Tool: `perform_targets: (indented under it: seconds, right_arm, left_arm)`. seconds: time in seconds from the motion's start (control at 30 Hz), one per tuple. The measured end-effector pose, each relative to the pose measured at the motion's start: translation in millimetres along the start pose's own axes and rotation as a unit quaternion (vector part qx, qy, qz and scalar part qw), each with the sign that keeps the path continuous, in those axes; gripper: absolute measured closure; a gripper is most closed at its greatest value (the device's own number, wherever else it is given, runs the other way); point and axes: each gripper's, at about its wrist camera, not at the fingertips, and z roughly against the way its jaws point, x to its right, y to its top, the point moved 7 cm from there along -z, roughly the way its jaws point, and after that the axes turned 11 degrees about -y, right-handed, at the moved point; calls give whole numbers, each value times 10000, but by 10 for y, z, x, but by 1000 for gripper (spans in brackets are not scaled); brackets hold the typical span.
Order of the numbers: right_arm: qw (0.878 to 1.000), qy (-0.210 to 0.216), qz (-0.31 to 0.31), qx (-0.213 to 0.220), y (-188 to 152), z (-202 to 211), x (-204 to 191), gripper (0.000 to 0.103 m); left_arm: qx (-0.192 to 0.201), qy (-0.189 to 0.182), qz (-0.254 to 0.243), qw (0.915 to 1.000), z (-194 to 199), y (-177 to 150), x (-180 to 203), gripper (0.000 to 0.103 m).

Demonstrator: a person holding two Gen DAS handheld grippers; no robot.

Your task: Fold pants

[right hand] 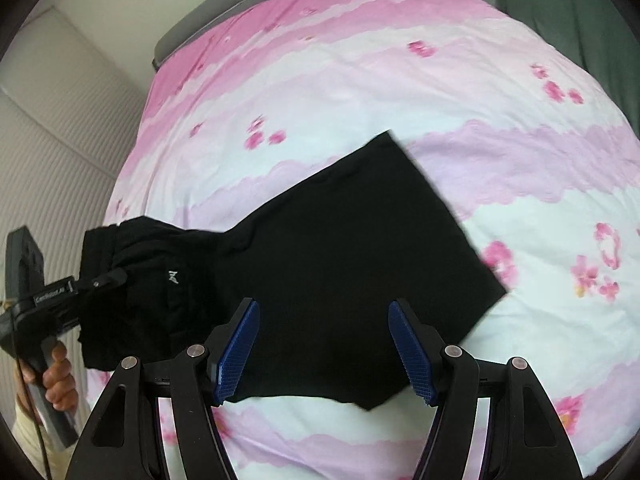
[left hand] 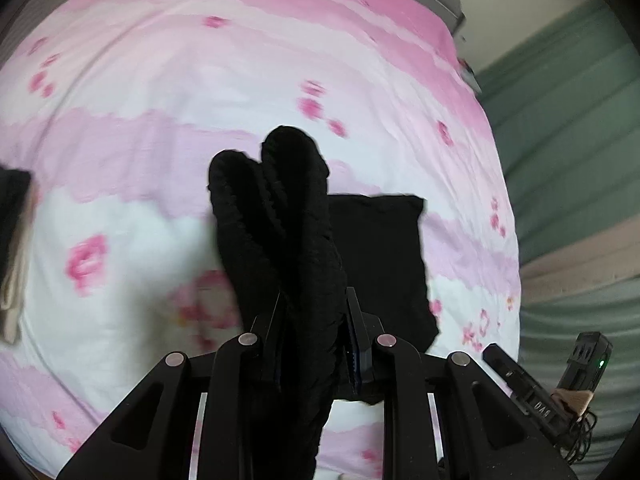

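The black pants [right hand: 352, 256] lie on the pink flowered bed cover [right hand: 360, 80], folded part spread flat. My left gripper [left hand: 312, 312] is shut on the bunched waistband end of the pants [left hand: 280, 208] and holds it lifted above the bed. It also shows in the right wrist view [right hand: 100, 280] at the left, clamped on the gathered cloth. My right gripper [right hand: 324, 340] is open and empty, its blue pads [right hand: 236, 352] just above the near edge of the flat part. In the left wrist view the flat part [left hand: 380, 264] lies right of the lifted cloth.
The bed cover [left hand: 160, 80] fills most of both views. A grey headboard [right hand: 208, 12] is at the far end. A white ribbed wall [right hand: 52, 140] is at the left, green curtains [left hand: 568, 112] at the right. The right gripper's handle [left hand: 560, 392] shows at lower right.
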Motion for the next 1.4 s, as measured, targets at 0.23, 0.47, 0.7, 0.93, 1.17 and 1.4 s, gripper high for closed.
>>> perform_targets:
  seconds: [0.23,0.47,0.7,0.93,1.17,1.4]
  right_arm:
    - [9986,-186,-497,-34,19,21,822,35]
    - [9947,-277,-968,-188,-35,-79,1477,35]
    - [9915,-234,-1237,-329,-124,-205,1807,35]
    - [9895,-238,-1374,-379,-92,-287,1985,35]
    - [9906,-166,-1308,-353,25,-343,2004,35]
    - [9949,96,-923,-389,110,-562,1707,35]
  left_arm:
    - [-405,675,-205,9967,-859,-23,696,79]
    - [-782,1534,-172,9849,-1663,24,968,79]
    - [-1094,2163,-278,9698,-2365,25,1093,79]
    - [-1325,1777,-16,9751,-2649,-2,1228,64]
    - [-882,916,-270,9915,-2199,164,1514,41]
    - [-648,1495,-1267,9785,-1571,-9,1184,37]
